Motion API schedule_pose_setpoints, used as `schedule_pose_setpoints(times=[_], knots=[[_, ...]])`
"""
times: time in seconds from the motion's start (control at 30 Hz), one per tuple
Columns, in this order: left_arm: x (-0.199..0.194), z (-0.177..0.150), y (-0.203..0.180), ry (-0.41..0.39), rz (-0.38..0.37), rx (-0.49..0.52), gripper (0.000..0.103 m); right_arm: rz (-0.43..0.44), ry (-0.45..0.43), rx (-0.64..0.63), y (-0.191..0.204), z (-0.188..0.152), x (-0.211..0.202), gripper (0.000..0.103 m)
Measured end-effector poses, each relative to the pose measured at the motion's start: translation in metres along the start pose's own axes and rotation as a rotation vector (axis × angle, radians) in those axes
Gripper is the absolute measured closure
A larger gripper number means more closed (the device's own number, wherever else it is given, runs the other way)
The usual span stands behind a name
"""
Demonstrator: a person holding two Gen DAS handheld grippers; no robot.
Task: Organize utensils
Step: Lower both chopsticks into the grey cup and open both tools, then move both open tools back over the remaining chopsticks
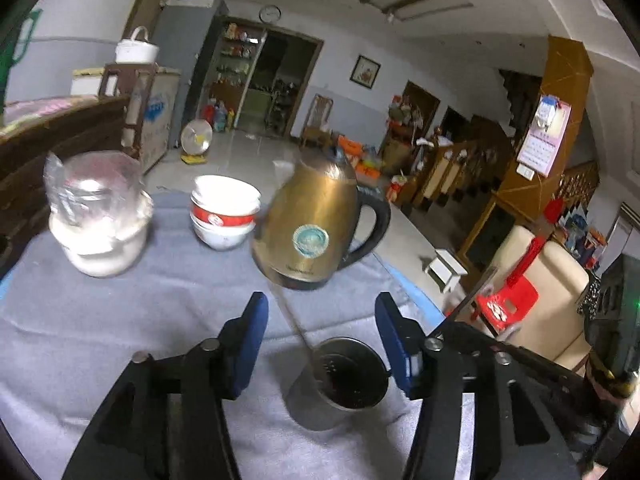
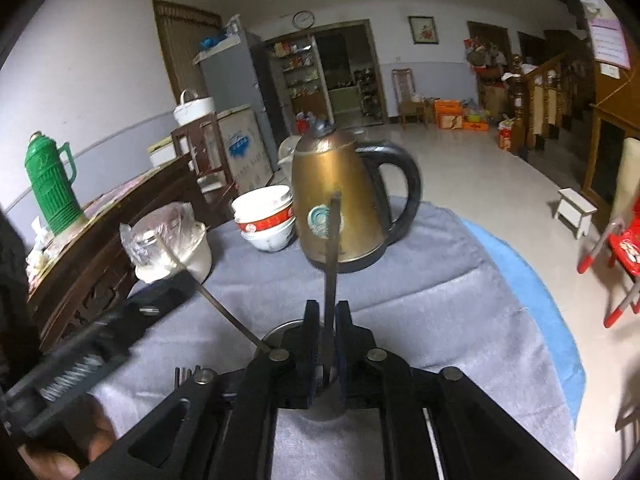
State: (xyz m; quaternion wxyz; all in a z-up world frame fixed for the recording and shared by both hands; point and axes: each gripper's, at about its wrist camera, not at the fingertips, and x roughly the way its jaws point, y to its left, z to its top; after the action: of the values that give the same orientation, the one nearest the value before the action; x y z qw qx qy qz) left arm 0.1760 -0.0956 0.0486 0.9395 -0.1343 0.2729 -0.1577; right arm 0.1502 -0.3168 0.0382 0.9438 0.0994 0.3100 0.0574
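On a round table draped in a soft grey cloth (image 1: pixel 120 320), the largest item is a brass-coloured metal kettle (image 1: pixel 316 220) with a domed lid, a curved black handle and a round blue-green sticker on its smooth flank. To its left stands a stack of white ceramic bowls (image 1: pixel 224 210) banded in red, and further left a squat white pot (image 1: pixel 102 236) topped with crinkled clear plastic. Nearer the cameras sits a small cylindrical steel cup (image 1: pixel 348 376), shiny at the rim and dark inside, with a thin metal utensil (image 1: pixel 294 328) leaning out of it, its slim handle slanting up toward the kettle. The left gripper (image 1: pixel 320 332) hangs just above the cup with its blue-padded fingers spread wide, one on each side of the utensil handle and touching neither it nor the cup. The right gripper (image 2: pixel 327 336) has its pads pinched nearly together on a flat, dark, narrow utensil handle (image 2: pixel 332 256) standing almost upright, its lower end hidden between the fingers over the cup; what kind of utensil it is cannot be told.
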Motion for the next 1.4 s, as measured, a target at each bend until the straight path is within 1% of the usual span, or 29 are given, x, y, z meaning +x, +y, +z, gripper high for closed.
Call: schedule_pose_setpoints(times=[0.1, 0.13, 0.2, 0.23, 0.27, 0.3, 0.33, 0.37, 0.4, 0.5, 0.57, 0.63, 0.7, 0.73, 0.77, 0.87, 1.03, 1.2, 1.27, 1.33, 1.4], knots=[[-0.035, -0.006, 0.019, -0.048, 0.035, -0.024, 0.032, -0.007, -0.012, 0.029, -0.007, -0.011, -0.023, 0.075], [-0.046, -0.009, 0.026, -0.057, 0.053, -0.037, 0.03, -0.011, -0.012, 0.031, -0.007, -0.015, -0.03, 0.069], [-0.066, -0.022, 0.046, -0.066, 0.088, -0.079, 0.025, -0.004, -0.009, 0.043, -0.007, -0.031, -0.043, 0.053], [-0.076, -0.031, 0.057, -0.062, 0.111, -0.104, 0.024, 0.002, -0.009, 0.046, -0.006, -0.042, -0.049, 0.038], [-0.084, -0.04, 0.067, -0.052, 0.138, -0.124, 0.024, 0.003, -0.007, 0.044, -0.005, -0.049, -0.053, 0.036], [-0.089, -0.049, 0.075, -0.045, 0.157, -0.136, 0.024, 0.006, 0.014, 0.037, -0.002, -0.063, -0.056, 0.036], [-0.094, -0.062, 0.085, -0.031, 0.194, -0.146, 0.024, 0.013, 0.033, 0.033, 0.001, -0.071, -0.056, 0.036], [-0.097, -0.075, 0.094, -0.002, 0.239, -0.151, 0.024, 0.025, 0.067, 0.029, 0.004, -0.084, -0.055, 0.036], [-0.098, -0.086, 0.101, 0.029, 0.268, -0.154, 0.024, 0.03, 0.091, 0.028, 0.007, -0.093, -0.054, 0.036], [-0.1, -0.121, 0.124, 0.113, 0.337, -0.185, 0.024, 0.062, 0.187, 0.012, 0.017, -0.125, -0.042, 0.036], [-0.102, -0.141, 0.134, 0.159, 0.359, -0.214, 0.024, 0.088, 0.241, 0.016, 0.023, -0.141, -0.034, 0.036], [-0.103, -0.154, 0.141, 0.186, 0.368, -0.244, 0.024, 0.115, 0.287, 0.017, 0.03, -0.151, -0.027, 0.037], [-0.104, -0.163, 0.145, 0.204, 0.369, -0.251, 0.024, 0.146, 0.329, 0.015, 0.037, -0.16, -0.02, 0.048], [-0.105, -0.167, 0.145, 0.209, 0.367, -0.251, 0.024, 0.15, 0.345, 0.011, 0.04, -0.163, -0.018, 0.059], [-0.106, -0.167, 0.144, 0.212, 0.367, -0.251, 0.024, 0.154, 0.368, 0.005, 0.043, -0.164, -0.013, 0.062], [-0.11, -0.172, 0.141, 0.217, 0.359, -0.256, 0.024, 0.172, 0.411, -0.006, 0.053, -0.164, 0.0, 0.062], [-0.104, -0.17, 0.14, 0.235, 0.347, -0.264, 0.024, 0.209, 0.454, -0.024, 0.078, -0.154, 0.027, 0.063], [-0.098, -0.174, 0.143, 0.252, 0.337, -0.27, 0.024, 0.239, 0.506, -0.03, 0.107, -0.141, 0.068, 0.066], [-0.097, -0.174, 0.145, 0.255, 0.334, -0.277, 0.024, 0.229, 0.52, -0.039, 0.114, -0.138, 0.079, 0.072], [-0.097, -0.174, 0.147, 0.256, 0.331, -0.287, 0.024, 0.199, 0.528, -0.061, 0.119, -0.137, 0.091, 0.073], [-0.098, -0.173, 0.149, 0.257, 0.323, -0.297, 0.024, 0.183, 0.549, -0.078, 0.124, -0.138, 0.102, 0.076]])
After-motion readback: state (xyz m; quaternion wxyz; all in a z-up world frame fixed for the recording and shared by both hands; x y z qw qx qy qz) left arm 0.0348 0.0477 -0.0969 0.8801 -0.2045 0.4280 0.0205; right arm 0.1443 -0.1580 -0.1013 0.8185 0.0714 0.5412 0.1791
